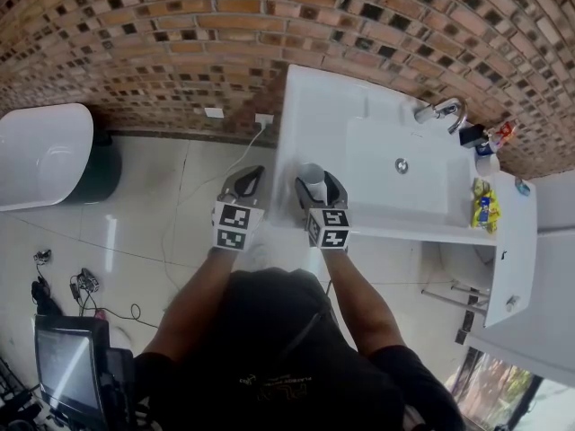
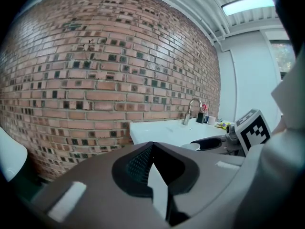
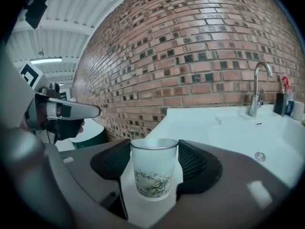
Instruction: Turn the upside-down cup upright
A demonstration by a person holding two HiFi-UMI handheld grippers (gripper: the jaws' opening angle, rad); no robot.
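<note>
The right gripper [image 3: 153, 149] has its jaws set wide and pressing on both sides of the cup [image 3: 153, 173], which stands between them with the rim on top, in the lower middle of the right gripper view. In the head view the cup is near the centre, over the left edge of the white counter [image 1: 314, 115]. The left gripper [image 2: 151, 147] is beside it, jaws together at the tips, with nothing inside. Further right are the basin [image 1: 404, 187] and the faucet [image 1: 440, 110].

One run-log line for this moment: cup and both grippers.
cup: upright, rim up | right gripper: shut on cup | left gripper: shut, empty
</note>
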